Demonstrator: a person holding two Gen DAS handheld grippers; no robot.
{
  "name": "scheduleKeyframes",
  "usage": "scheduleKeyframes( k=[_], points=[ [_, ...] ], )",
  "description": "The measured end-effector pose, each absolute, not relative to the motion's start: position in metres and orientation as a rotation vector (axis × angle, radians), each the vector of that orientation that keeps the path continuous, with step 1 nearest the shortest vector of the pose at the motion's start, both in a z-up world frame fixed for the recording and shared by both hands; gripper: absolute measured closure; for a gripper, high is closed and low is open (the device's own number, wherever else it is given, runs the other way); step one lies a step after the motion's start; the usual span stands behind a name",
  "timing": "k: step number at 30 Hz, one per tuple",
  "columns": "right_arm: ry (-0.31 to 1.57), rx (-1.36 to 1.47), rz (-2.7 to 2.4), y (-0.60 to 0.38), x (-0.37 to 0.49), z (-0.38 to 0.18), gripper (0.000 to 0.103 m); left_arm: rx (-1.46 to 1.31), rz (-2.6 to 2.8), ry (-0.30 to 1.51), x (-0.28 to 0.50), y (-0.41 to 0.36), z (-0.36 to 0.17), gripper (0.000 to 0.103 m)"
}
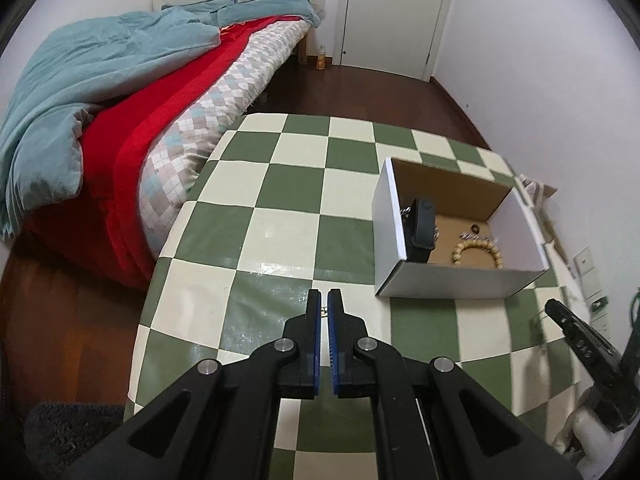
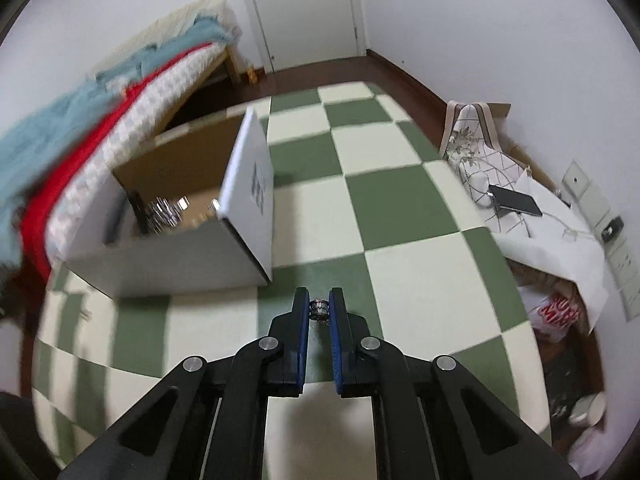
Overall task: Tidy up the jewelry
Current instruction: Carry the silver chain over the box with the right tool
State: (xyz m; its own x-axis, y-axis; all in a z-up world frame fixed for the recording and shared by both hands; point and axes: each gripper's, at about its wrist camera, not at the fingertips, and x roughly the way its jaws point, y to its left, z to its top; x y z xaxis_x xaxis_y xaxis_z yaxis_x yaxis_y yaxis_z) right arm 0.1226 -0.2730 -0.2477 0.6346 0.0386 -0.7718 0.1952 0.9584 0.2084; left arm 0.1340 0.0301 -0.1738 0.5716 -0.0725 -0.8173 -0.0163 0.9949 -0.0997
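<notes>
One small silvery ring [image 2: 319, 306], pinched between the fingertips of the right gripper [image 2: 319, 307], held above the checked tablecloth [image 2: 400, 208] just beside the near corner of the white box [image 2: 248, 184]. Jaws nearly together, closed on the ring at the very tips.

Left gripper [image 1: 324, 307]: jaws drawn almost together with a thin gap, nothing seen between them; parked over the cloth, left of the box [image 1: 460, 284] as seen in its own view.

Box contents, left view: black strap or watch band [image 1: 422, 228] leaning on the inner wall; pale bead bracelet [image 1: 478, 252] on the cardboard floor; small dark ring [image 1: 474, 228] and a short metallic piece [image 1: 466, 235] further back. Chain-like glitter in the right view, blurred, not identified.

Judged risks: ring seized only at the tips, so slipping or rolling off the cloth to the floor likely on any jolt or early release. Box wall between ring and interior, needing a lift over the rim; a low approach apt to knock or shove the light box. Release too high apt to bounce the ring out.

Surroundings: bed [image 1: 120, 120] with teal quilt and red blanket at the table's left edge; closed door [image 1: 396, 12]; phone [image 2: 516, 200] on patterned fabric to the right, well apart; wall sockets. No obstruction other than the box wall.
</notes>
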Motion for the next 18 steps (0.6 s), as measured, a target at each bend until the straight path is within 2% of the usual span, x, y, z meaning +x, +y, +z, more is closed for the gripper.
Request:
scheduleKeyframes(
  k=[10,12,13,14,15,16,18],
  points=[
    [0.763,0.39,-0.008,-0.277,0.108,-0.175,0.093,-0.183,-0.064,0.962,0.137,0.061,-0.154,0.101],
    [0.757,0.389,0.007,-0.273,0.109,-0.169,0.093,-0.167,-0.092,0.999,0.144,0.058,-0.166,0.095],
    [0.757,0.386,0.012,-0.27,0.11,-0.168,0.093,-0.146,-0.105,1.03,0.149,0.054,-0.176,0.083],
    [0.756,0.384,0.015,-0.268,0.11,-0.167,0.093,-0.126,-0.112,1.055,0.152,0.051,-0.186,0.066],
    [0.757,0.385,0.018,-0.267,0.111,-0.167,0.093,-0.105,-0.116,1.075,0.156,0.046,-0.199,0.057],
    [0.759,0.383,0.02,-0.265,0.112,-0.167,0.093,-0.095,-0.118,1.082,0.158,0.044,-0.207,0.052],
    [0.76,0.383,0.021,-0.263,0.113,-0.169,0.093,-0.062,-0.117,1.107,0.164,0.035,-0.226,0.052]
  ],
)
